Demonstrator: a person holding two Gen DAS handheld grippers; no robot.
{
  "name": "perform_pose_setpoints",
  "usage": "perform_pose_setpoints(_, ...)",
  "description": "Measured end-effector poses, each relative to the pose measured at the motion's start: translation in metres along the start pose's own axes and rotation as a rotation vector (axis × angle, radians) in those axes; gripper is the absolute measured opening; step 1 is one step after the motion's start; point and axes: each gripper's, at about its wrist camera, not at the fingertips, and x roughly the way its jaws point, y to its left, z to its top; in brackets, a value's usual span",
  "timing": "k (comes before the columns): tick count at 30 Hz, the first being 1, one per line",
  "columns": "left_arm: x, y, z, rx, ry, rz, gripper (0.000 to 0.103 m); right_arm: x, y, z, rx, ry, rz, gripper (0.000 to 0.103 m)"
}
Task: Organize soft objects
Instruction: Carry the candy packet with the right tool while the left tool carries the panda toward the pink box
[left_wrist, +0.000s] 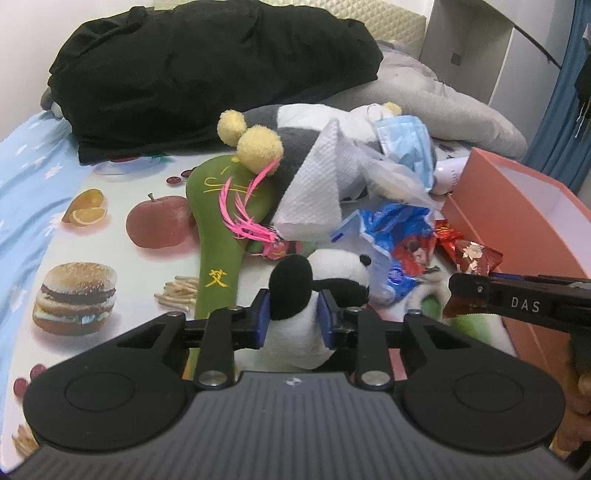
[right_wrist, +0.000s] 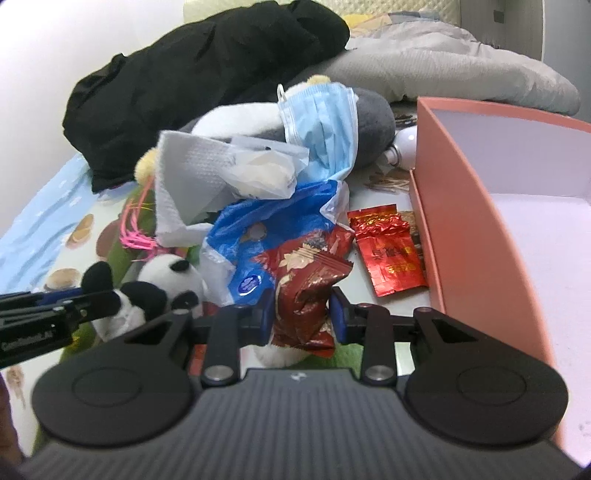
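1. The surface is a bed covered by a food-print sheet (left_wrist: 110, 192) showing a burger, an apple, orange slices and fries; a light blue cloth edges it to the left of the left gripper's fingers.
2. Far beyond both sets of fingers lie a black garment heap (left_wrist: 207, 62) and a grey quilt (left_wrist: 443, 107); white furniture panels and a blue curtain stand at the far right of the left wrist view.
3. The left gripper (left_wrist: 293, 317) has its blue pads pressed on the panda plush (left_wrist: 317, 291), whose black ear rises between the fingers and whose white body bulges below them.
4. The right gripper (right_wrist: 301, 314) is clamped on a dark red snack packet (right_wrist: 306, 291), crumpled upright between its pads.
5. Just right of the right fingers stands an open pink box (right_wrist: 476, 206) with a white inside; a flat red foil packet (right_wrist: 391, 254) lies between the fingers and the box wall.
6. Ahead of both grippers is a pile: a blue plastic bag (right_wrist: 266, 236), white paper towel (left_wrist: 314, 184), a blue face mask (right_wrist: 325, 122) draped on a grey-and-white plush (left_wrist: 295, 136) with yellow pom-poms.
7. Left of and ahead of the left fingers lies a green pad (left_wrist: 218, 243) with yellow embroidered Chinese characters and pink feathers.
8. Readable writing: "DAS" on the right gripper's arm in the left wrist view; other print is too blurred.
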Motion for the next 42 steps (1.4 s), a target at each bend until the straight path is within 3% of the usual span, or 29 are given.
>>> perform_pose_setpoints(10, -0.044, -0.019, -0.022, -0.016, 0.034, -0.004, 0.022, -0.063, 0.002, -0.019, 0.012, 0.0, 0.01, 0.035)
perform_pose_setpoints(25, -0.108, -0.021, -0.045, -0.084, 0.011, -0.019, 0.021, -0.128, 0.012, -0.061, 0.01, 0.052, 0.052, 0.035)
perform_pose_setpoints(32, -0.088, -0.024, -0.022, -0.099, 0.037, -0.041, 0.021, -0.115, 0.005, -0.039, 0.041, 0.077, 0.055, 0.035)
perform_pose_setpoints(42, -0.048, -0.032, 0.058, -0.124, 0.134, -0.066, 0.021, -0.082, -0.011, 0.023, 0.074, 0.194, 0.052, 0.035)
